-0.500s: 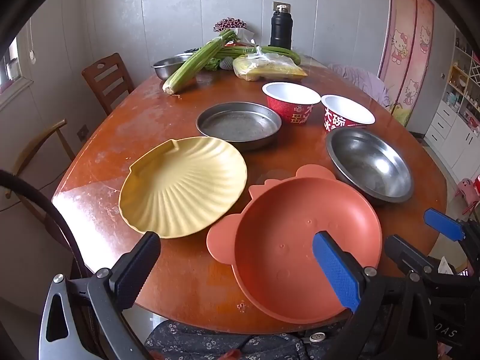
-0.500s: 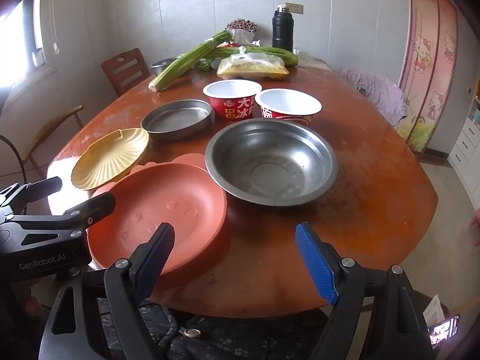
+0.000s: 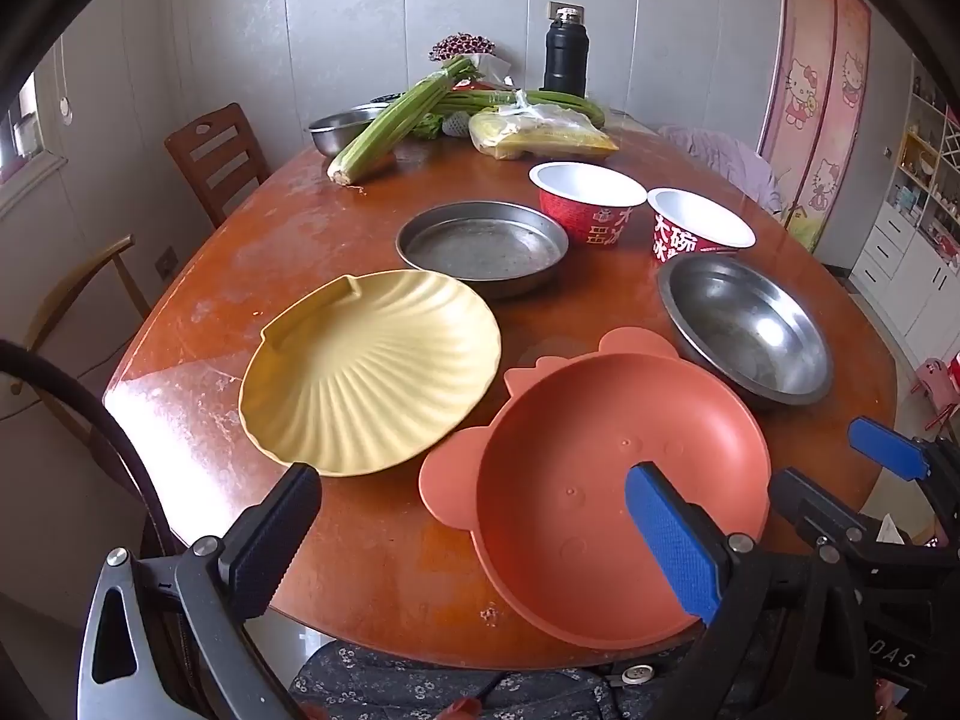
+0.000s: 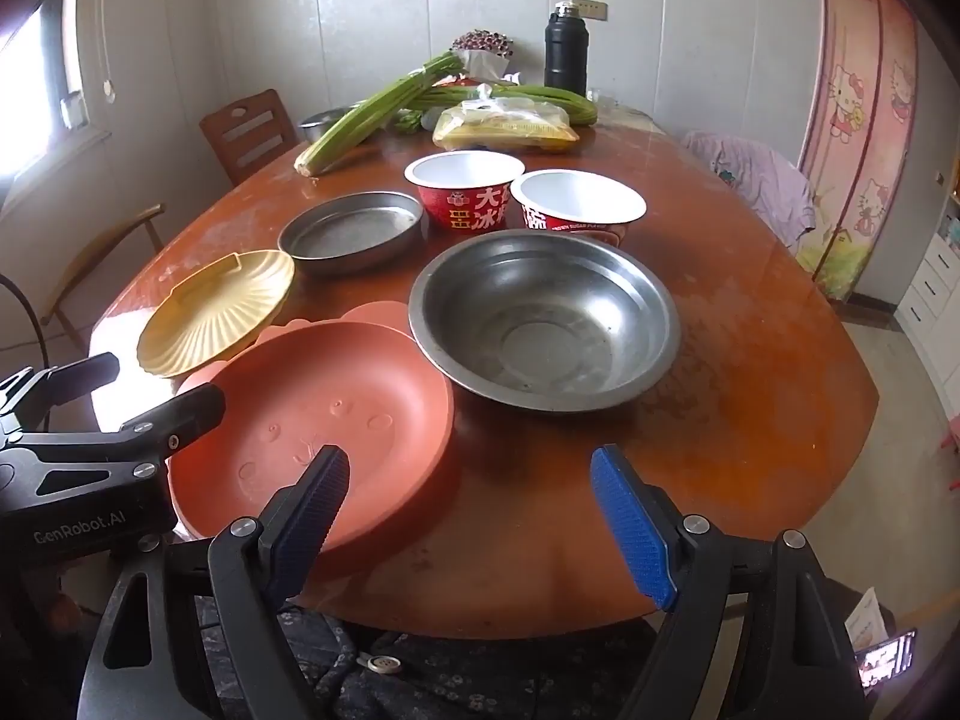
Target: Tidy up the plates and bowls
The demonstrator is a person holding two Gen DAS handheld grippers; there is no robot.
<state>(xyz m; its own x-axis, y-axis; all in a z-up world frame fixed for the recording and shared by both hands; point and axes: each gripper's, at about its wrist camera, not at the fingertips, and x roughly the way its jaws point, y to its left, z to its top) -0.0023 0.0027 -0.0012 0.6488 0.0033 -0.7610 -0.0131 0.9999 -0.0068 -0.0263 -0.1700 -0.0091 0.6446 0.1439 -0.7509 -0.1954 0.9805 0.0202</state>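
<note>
Left wrist view — your left hand-held gripper [image 3: 474,528] and right hand-held gripper [image 4: 474,525] gape empty; 6 dishes lie unstacked, nothing organized yet.

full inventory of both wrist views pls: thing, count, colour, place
table: 1, reddish-brown wood, fills the middle of both views
shell plate: 1, yellow, near left
animal-ear plate: 1, terracotta, near edge, partly over it
steel bowl: 1, silver, near right, beside the terracotta plate
round steel pan: 1, grey, centre, behind the shell plate
paper bowls: 2, red outside and white inside, behind the steel bowl
celery: 1 bunch, green, far end
bagged food: 1, yellow in clear plastic, far end
small steel bowl: 1, silver, far left
flask: 1, black, far end by the wall
chairs: 2, wooden, left
left gripper: 1, black, open, empty
right gripper: 1, black with blue pads, open, empty
</note>
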